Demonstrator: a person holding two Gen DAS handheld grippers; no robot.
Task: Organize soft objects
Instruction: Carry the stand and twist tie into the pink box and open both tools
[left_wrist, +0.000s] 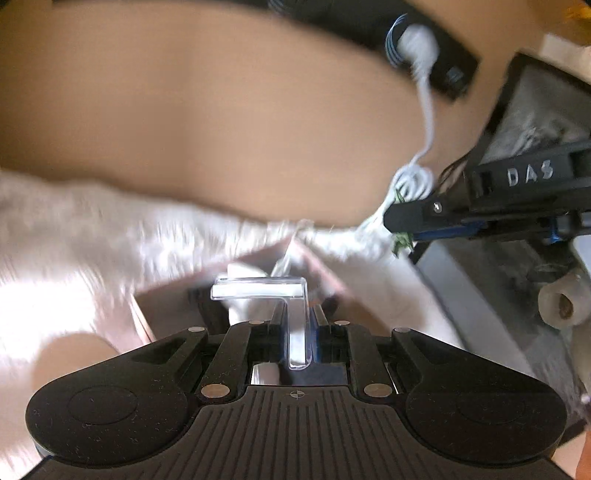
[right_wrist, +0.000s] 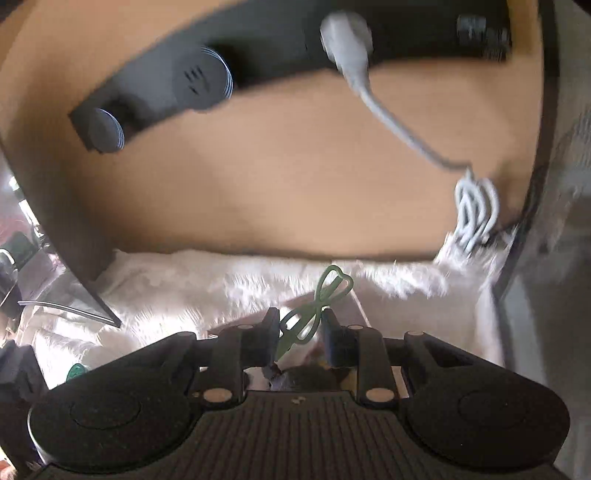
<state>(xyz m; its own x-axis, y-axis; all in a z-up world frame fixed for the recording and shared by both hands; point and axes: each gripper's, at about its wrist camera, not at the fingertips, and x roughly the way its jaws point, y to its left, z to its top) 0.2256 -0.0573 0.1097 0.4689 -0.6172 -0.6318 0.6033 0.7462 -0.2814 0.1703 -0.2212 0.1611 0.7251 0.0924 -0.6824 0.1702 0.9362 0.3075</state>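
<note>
The left gripper clenches a clear plastic hanger. The right gripper clenches a green hanger. White furry fabric lies beneath both.

Looking matt and smooth: tan table top. Showing long, shaggy white pile: furry cloth. Shining glossy and clear: plastic clip. Appearing thin, smooth, green plastic: small bow-shaped loop. Looking matt black plastic: power strip.

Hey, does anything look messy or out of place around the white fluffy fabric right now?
One thing: a white cable trails loose from the black power strip across the tan surface, ending in a tangled bundle at the edge of the white fluffy fabric. Both views are motion-blurred, so finer detail can't be judged.
</note>
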